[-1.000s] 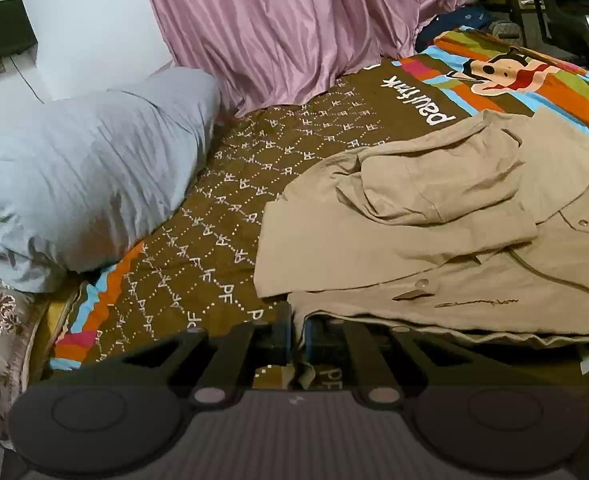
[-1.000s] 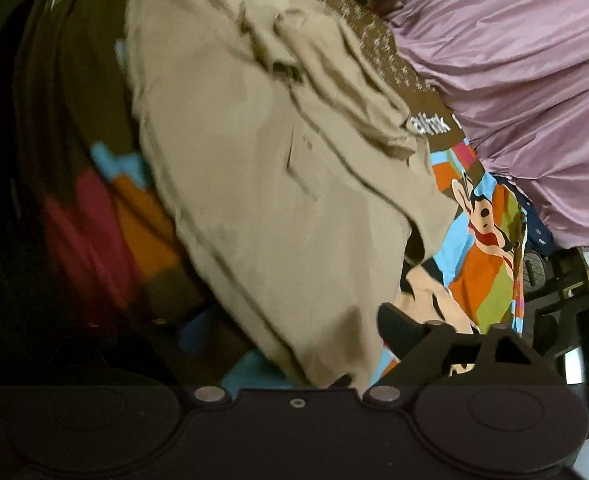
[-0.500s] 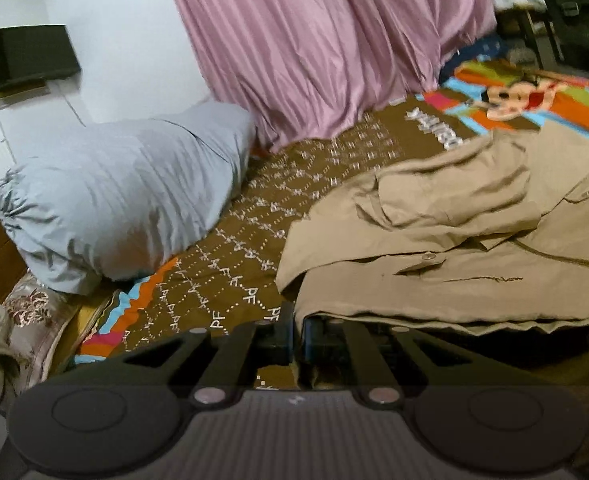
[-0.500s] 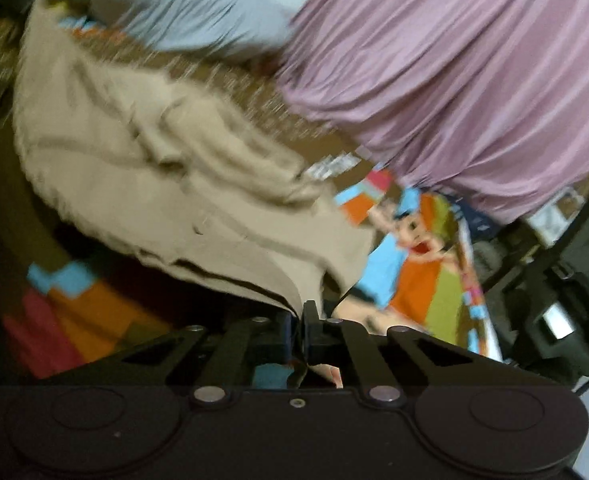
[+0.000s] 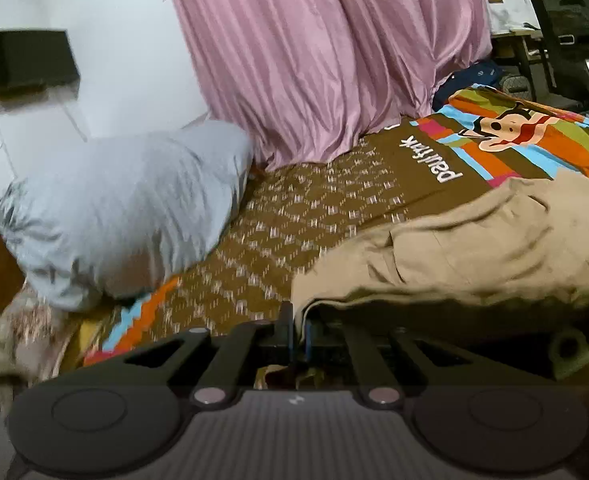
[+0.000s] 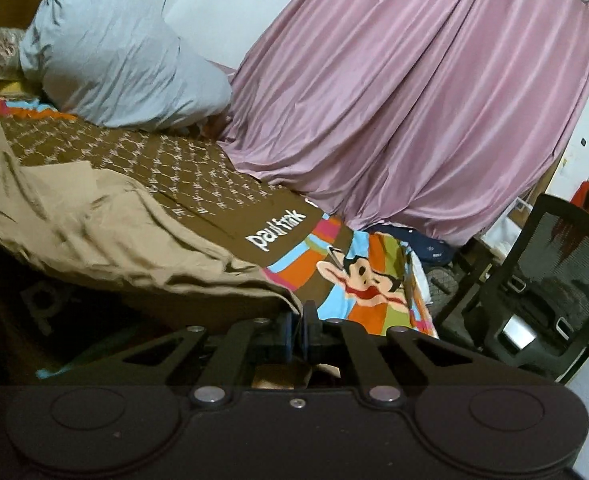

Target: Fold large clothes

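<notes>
Here, both tools pinch the near hem of the tan jacket (image 5: 474,248): left gripper (image 5: 298,328) and right gripper (image 6: 297,326), jaws narrow on cloth. Hem is lifted off the patterned bedspread (image 5: 314,216). Best carried level toward 12 o'clock, hem taut, corners matched, short of the grey pillow (image 6: 114,60).

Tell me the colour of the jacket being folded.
Plain tan, or khaki, all over. The jacket shows best in the left wrist view.
</notes>
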### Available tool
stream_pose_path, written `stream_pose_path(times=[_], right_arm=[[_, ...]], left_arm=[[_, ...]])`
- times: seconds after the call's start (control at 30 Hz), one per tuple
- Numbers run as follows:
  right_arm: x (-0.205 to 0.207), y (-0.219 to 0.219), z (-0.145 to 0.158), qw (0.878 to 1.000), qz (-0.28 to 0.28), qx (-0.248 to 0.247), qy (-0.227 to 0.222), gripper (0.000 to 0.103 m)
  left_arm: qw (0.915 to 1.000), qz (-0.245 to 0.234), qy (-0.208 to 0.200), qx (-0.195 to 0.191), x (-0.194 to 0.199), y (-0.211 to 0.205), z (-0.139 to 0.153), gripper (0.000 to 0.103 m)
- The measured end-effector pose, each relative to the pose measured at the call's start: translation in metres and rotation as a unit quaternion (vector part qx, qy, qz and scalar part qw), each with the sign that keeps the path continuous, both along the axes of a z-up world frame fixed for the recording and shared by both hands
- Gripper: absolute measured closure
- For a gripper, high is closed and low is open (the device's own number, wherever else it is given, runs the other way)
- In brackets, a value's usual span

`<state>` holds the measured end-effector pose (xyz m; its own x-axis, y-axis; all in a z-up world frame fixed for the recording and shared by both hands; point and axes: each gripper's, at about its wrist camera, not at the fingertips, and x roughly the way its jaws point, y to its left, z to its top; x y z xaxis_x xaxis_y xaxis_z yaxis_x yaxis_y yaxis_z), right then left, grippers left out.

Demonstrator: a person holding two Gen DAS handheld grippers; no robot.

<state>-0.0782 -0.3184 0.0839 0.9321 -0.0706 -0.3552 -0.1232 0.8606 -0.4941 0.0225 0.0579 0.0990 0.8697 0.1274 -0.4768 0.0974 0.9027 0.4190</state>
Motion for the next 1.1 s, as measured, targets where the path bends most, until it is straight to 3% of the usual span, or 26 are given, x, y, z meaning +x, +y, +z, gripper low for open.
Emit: stream_pose_path(times=[0.23, 0.47, 0.57, 0.6, 0.67, 0.7, 0.73, 0.77, 0.87, 0.93, 1.03, 1.1], right_arm=[[0.103, -0.011, -0.014, 0.999, -0.035, -0.004, 0.023, 0.099], [0.208, -0.025, -0.058, 0.994, -0.069, 0.004, 0.088, 0.099], [0.24, -0.022, -0.081, 0.991, -0.077, 0.002, 0.11, 0.098], [0.249, -0.021, -0.091, 0.99, -0.078, -0.004, 0.117, 0.098], [0.26, -0.019, -0.104, 0.988, -0.079, -0.002, 0.13, 0.097], [0.264, -0.02, -0.108, 0.987, -0.082, 0.004, 0.135, 0.095], [0.264, -0.021, -0.111, 0.987, -0.083, 0.011, 0.139, 0.092], [0.262, -0.023, -0.112, 0.987, -0.081, 0.026, 0.138, 0.09], [0.247, -0.034, -0.105, 0.985, -0.081, 0.076, 0.132, 0.064], [0.232, -0.042, -0.094, 0.983, -0.08, 0.114, 0.124, 0.039], [0.2, -0.053, -0.079, 0.977, -0.088, 0.166, 0.104, 0.019], [0.176, -0.062, -0.073, 0.968, -0.096, 0.214, 0.093, 0.014]], left_arm=[[0.9975, -0.013, 0.011, 0.069, 0.109, -0.022, -0.017, 0.096], [0.9959, -0.006, 0.086, 0.028, 0.209, -0.011, -0.065, 0.096], [0.991, -0.004, 0.131, -0.029, 0.239, 0.006, -0.086, 0.092], [0.9874, -0.001, 0.147, -0.059, 0.246, 0.016, -0.088, 0.087], [0.9779, 0.006, 0.164, -0.129, 0.254, 0.04, -0.087, 0.063], [0.9736, 0.016, 0.159, -0.164, 0.249, 0.054, -0.084, 0.032], [0.9701, 0.017, 0.147, -0.193, 0.243, 0.067, -0.08, 0.011], [0.9672, 0.015, 0.132, -0.217, 0.236, 0.079, -0.076, 0.007], [0.9603, 0.018, 0.11, -0.256, 0.21, 0.11, -0.064, 0.007], [0.9589, 0.04, 0.105, -0.261, 0.191, 0.126, -0.063, 0.006], [0.9525, 0.074, 0.111, -0.274, 0.167, 0.144, -0.073, 0.007], [0.9439, 0.097, 0.128, -0.288, 0.149, 0.15, -0.089, 0.012]])
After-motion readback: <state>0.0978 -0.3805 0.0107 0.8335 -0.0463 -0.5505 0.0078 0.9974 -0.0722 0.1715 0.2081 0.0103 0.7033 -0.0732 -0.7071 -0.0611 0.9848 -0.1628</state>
